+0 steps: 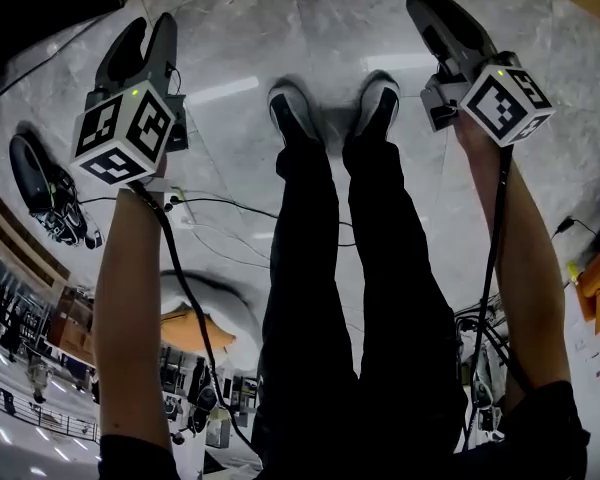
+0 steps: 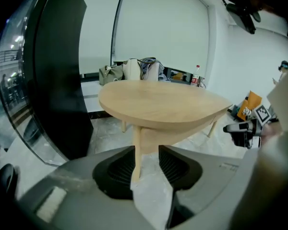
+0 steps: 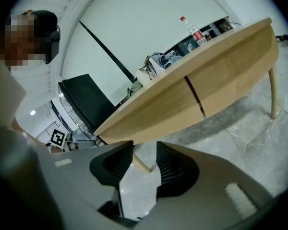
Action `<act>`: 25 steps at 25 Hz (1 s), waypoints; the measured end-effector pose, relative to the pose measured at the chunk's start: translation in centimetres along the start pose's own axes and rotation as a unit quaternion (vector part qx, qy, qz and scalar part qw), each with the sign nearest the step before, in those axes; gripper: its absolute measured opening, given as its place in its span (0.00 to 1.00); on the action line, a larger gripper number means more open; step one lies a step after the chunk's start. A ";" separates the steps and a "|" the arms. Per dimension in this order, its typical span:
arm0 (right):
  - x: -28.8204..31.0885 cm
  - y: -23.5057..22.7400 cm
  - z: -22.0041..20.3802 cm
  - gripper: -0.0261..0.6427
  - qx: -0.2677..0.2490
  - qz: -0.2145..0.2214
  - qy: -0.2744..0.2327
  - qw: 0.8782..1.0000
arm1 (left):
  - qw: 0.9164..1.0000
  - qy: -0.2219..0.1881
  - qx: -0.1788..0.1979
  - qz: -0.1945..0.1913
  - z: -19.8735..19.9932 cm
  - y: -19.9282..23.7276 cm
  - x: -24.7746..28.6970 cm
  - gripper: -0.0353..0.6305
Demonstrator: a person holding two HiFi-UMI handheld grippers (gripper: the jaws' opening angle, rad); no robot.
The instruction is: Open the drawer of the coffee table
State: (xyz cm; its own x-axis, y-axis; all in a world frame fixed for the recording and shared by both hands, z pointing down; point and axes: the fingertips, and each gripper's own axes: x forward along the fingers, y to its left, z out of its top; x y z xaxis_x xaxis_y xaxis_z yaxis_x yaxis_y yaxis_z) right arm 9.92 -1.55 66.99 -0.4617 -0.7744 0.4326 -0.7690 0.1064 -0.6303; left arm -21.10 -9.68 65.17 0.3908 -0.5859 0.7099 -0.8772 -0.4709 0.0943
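While I stand short of the coffee table, nothing is done yet | drawer shut flush, far side of floor | left gripper and right gripper both released, empty | left: approach, grasp, pull.

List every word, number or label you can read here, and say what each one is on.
No text can be read.
Red label on the bottle beyond the coffee table: too small to read.
Square patterns, no letters, on the cube of the left gripper and the cube of the right gripper.
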 end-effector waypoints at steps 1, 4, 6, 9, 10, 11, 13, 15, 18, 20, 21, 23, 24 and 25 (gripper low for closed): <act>0.3 0.0 -0.1 0.29 0.008 0.006 -0.001 1.000 | 1.000 -0.001 0.007 -0.001 0.1 0.1 0.2 0.28; 1.2 -0.2 -0.4 0.39 0.021 0.016 -0.003 1.000 | 1.000 -0.003 0.029 -0.007 0.8 0.3 1.0 0.29; 1.8 -0.6 -0.6 0.45 0.025 0.015 -0.002 1.000 | 0.999 0.001 0.047 -0.013 1.0 0.3 1.6 0.33; 3.1 -2.2 -1.3 0.50 0.025 0.004 -0.001 1.000 | 0.997 0.018 0.072 -0.024 -0.1 0.6 3.3 0.37; 3.7 -2.8 -1.7 0.50 0.028 0.001 -0.001 1.000 | 0.997 0.024 0.076 -0.024 -0.4 1.2 3.8 0.39; 4.6 -3.3 -2.1 0.51 0.033 0.000 -0.002 0.999 | 0.996 0.027 0.079 -0.020 -0.5 2.0 4.1 0.39; 6.1 -4.3 -2.5 0.55 0.045 0.005 -0.005 0.999 | 0.996 0.029 0.083 -0.016 -0.5 3.1 4.5 0.42; 6.9 -5.2 -2.4 0.61 0.050 0.010 -0.010 0.999 | 0.995 0.029 0.091 -0.024 -0.6 3.1 5.2 0.46; 8.0 -5.9 -2.1 0.69 0.048 0.022 -0.015 0.998 | 0.993 0.028 0.112 -0.029 -0.9 2.8 6.0 0.49; 8.8 -5.8 -2.1 0.73 0.047 0.034 -0.015 0.998 | 0.993 0.023 0.112 -0.027 -0.6 2.9 6.4 0.49; 9.1 -5.7 -2.1 0.75 0.046 0.040 -0.014 0.998 | 0.993 0.020 0.109 -0.030 -0.5 2.8 6.5 0.50; 9.7 -5.5 -2.1 0.77 0.046 0.052 -0.015 0.998 | 0.994 0.018 0.104 -0.041 -0.6 2.2 6.9 0.51; 10.1 -5.3 -2.1 0.77 0.047 0.058 -0.017 0.997 | 0.993 0.016 0.103 -0.047 -0.6 1.9 7.1 0.51; 10.4 -5.2 -2.0 0.77 0.049 0.065 -0.020 0.997 | 0.993 0.015 0.104 -0.053 -0.6 1.6 7.2 0.51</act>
State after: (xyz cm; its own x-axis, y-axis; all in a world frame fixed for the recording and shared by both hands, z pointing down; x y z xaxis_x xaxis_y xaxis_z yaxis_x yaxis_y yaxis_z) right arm 8.23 -8.93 76.02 -0.5347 -0.7827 0.3186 -0.6565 0.1472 -0.7399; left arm -19.81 -14.26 70.82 0.4671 -0.5075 0.7240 -0.7532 -0.6573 0.0252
